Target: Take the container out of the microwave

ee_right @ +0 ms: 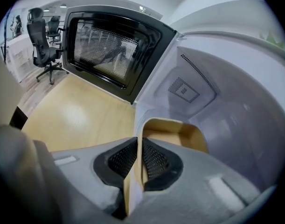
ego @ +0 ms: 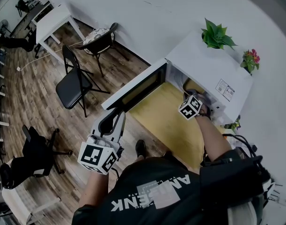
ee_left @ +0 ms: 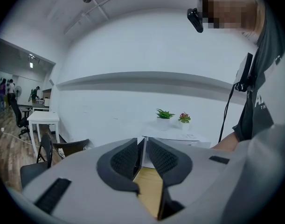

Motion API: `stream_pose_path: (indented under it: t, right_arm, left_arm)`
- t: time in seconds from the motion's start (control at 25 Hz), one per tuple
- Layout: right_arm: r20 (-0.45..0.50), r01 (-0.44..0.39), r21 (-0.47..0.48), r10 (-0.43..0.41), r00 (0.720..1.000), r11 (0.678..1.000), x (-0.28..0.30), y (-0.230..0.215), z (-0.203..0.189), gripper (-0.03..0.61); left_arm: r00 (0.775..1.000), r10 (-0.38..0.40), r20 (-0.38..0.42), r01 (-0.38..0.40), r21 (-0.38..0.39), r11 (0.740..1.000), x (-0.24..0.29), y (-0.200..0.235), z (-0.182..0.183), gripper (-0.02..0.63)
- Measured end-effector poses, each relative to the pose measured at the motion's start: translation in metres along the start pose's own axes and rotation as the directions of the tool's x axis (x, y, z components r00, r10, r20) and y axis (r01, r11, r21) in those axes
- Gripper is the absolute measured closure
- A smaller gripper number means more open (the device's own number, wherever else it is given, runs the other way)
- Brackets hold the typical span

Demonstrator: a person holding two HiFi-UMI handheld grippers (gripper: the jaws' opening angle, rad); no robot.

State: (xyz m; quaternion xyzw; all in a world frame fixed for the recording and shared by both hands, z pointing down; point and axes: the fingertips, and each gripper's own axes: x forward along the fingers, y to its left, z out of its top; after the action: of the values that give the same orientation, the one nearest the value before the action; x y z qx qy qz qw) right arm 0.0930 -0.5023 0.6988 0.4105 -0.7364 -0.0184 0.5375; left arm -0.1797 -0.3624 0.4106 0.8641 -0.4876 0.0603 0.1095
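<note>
the right gripper (ee_right: 141,149) is pointing steeply down into the open cavity, its dark, mesh-textured jaws pressing together on the near wall of a tan, matte, round-cornered open container (ee_right: 182,130). the container is sitting on the cavity floor of the white box-shaped microwave (ego: 206,62), close to the front opening. the bare right forearm is reaching forward from the person's shoulder, and the marker cube is riding above the wrist.

the left gripper (ee_left: 142,158) is lying nearly level, its jaws clamping on the thin free edge of the microwave's white-framed door (ego: 133,90), which is standing swung wide open over the table. the left arm is stretching out on the person's left side, well apart from the right one. the door's inner face is showing a black frame and a perforated metal screen, glossy enough to be mirroring the room.

the microwave is resting on a pale yellow wooden table (ego: 164,118) with a smooth, faintly shiny top. a spiky green potted plant (ego: 216,35) and a small pink-flowered plant (ego: 251,60) are standing on the microwave's roof, against the white wall. beyond the open door, a black folding chair (ego: 73,84) is standing on the dark plank floor (ego: 25,93), with a black office chair (ego: 37,151) nearer the person's left.
</note>
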Motion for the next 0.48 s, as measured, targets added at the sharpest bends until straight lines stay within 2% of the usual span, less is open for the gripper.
stream_pose_path:
  t: [0.32,0.48]
  right_arm:
    - [0.046,-0.072,0.044,0.07,0.996,0.996,-0.031,0.027,0.021,0.551]
    - [0.08,-0.143,0.084,0.136,0.987,0.986,-0.055,0.051,0.037,0.552]
  left_arm:
    - [1.0,-0.017,0.0,0.017,0.011,1.0,0.0,0.008,-0.001,0.565]
    - [0.998,-0.059,-0.006,0.06,0.068,0.996,0.005,0.004,0.003,0.589]
